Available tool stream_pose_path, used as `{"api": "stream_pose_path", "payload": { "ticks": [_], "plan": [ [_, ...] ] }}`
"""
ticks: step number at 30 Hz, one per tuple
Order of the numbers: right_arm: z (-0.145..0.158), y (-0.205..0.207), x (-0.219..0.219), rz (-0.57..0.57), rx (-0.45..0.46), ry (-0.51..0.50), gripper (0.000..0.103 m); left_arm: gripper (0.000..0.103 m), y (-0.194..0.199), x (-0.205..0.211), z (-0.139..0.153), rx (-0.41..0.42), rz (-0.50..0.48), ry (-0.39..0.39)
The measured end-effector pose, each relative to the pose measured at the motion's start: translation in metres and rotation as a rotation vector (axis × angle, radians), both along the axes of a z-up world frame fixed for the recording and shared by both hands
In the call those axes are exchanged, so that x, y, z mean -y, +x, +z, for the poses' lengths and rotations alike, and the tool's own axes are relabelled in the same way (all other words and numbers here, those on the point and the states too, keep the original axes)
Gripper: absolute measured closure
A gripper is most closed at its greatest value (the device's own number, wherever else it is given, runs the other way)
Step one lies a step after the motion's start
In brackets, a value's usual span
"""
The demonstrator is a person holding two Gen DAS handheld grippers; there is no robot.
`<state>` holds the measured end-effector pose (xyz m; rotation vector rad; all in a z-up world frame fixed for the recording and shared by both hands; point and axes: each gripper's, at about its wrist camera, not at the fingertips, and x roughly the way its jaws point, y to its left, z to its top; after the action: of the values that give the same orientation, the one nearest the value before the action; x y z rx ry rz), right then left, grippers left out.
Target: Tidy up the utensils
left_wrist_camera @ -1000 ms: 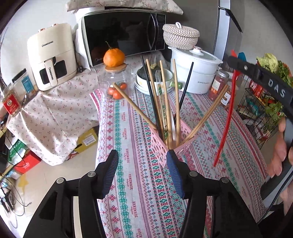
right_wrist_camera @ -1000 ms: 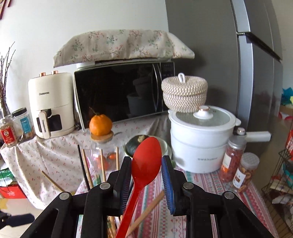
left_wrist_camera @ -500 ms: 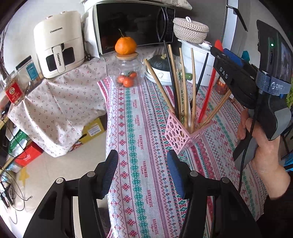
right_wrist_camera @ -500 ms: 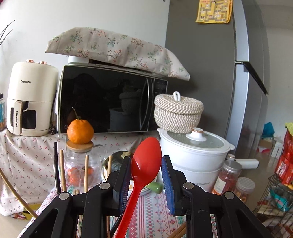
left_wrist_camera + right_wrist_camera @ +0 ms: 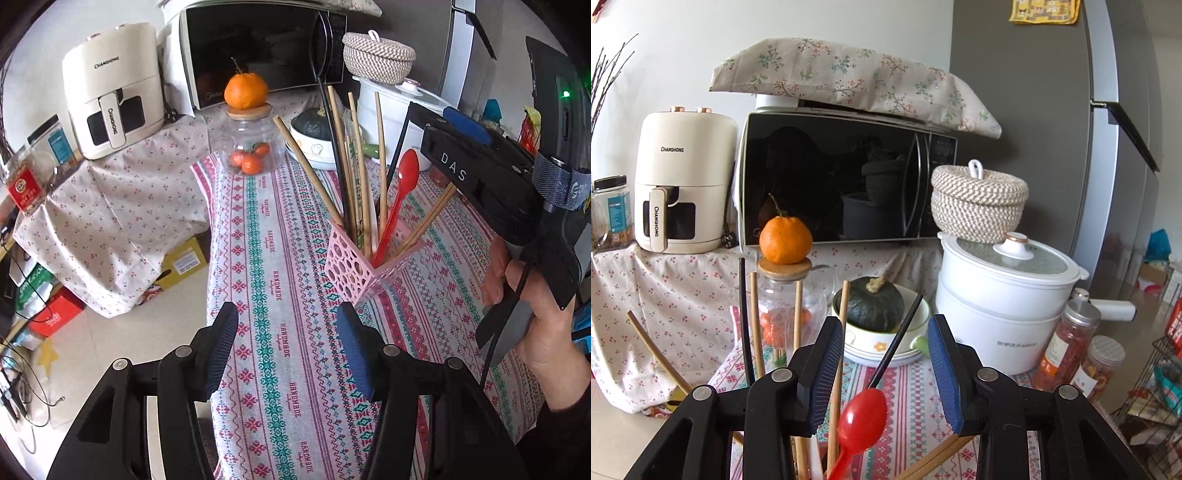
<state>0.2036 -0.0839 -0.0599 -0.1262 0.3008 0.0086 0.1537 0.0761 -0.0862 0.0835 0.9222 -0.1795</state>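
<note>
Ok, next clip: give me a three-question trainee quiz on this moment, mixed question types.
1. True or false: the red spoon stands in the pink holder.
2. What sits on the jar lid? A) pumpkin B) orange C) woven basket
3. Is anything between the pads of the left tool?

Key:
1. True. It leans among the chopsticks, bowl end up; the right tool is opening, its pads clear of the spoon.
2. B, the orange.
3. No, it is open over the tablecloth.
</note>
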Motion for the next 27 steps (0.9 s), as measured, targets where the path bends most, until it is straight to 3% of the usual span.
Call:
{"api": "stream_pose_path", "payload": {
  "ticks": [4,8,13,18,27],
  "plan": [
    [0.016,-0.016,0.009,0.027,-0.027,0.009,0.054,0.044,-0.005,0.004,0.005,0.013,0.005,-0.010],
    [0.031,-0.040,0.024,0.035,-0.062,0.030,0.045,0.032,-0.015,0.006,0.014,0.045,0.031,-0.025],
    [0.043,-0.072,0.043,0.053,-0.144,0.055,0.037,0.025,-0.033,0.014,0.028,0.100,0.058,-0.038],
    [0.049,-0.105,0.065,0.037,-0.212,0.107,0.019,0.015,-0.053,0.026,0.041,0.155,0.075,-0.047],
    [0.047,-0.151,0.097,-0.016,-0.355,0.144,0.001,0.010,-0.080,0.050,0.050,0.155,0.096,-0.035]
  ]
}}
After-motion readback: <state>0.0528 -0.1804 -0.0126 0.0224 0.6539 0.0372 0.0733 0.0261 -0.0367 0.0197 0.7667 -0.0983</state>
